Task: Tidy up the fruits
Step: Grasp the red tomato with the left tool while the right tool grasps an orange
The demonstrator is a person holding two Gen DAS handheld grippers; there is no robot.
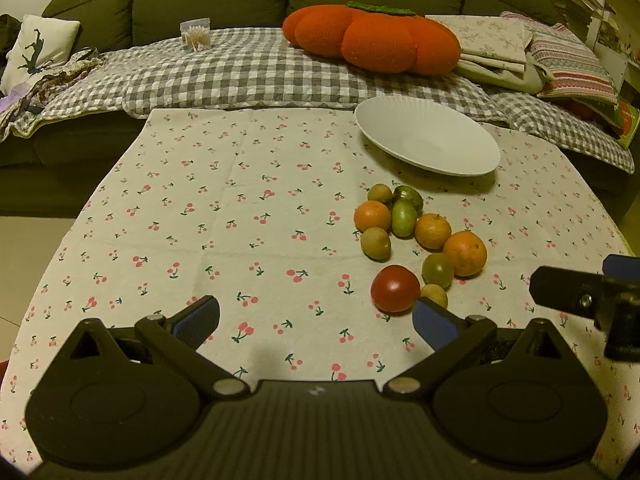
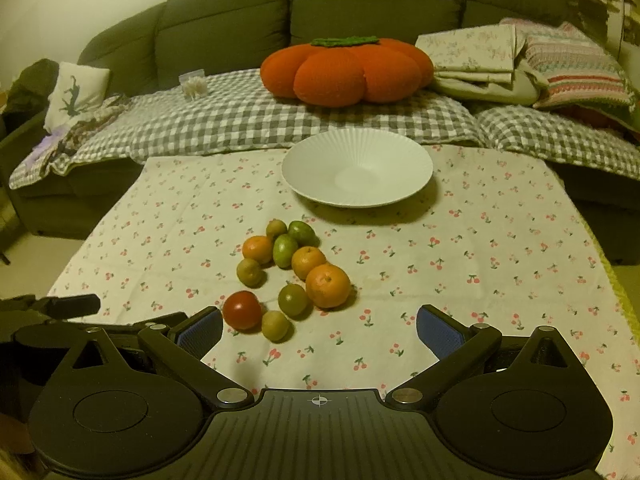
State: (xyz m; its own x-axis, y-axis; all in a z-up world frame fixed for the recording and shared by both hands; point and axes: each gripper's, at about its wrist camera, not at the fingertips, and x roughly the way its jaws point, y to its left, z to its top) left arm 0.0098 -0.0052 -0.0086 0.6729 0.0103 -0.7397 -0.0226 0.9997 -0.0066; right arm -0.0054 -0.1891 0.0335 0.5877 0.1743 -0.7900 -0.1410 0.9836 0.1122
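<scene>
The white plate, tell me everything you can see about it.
The white plate is round and shallow, with fine ribs fanning from a smooth centre to the rim; it looks like glazed ceramic. It is empty and sits flat on the cherry-print tablecloth, at the far side near the sofa. Nothing touches it: the fruit cluster lies apart, nearer the grippers.

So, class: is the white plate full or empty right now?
Empty. The white plate shows only its bare ribbed surface in both views; all the fruits lie on the tablecloth in front.
</scene>
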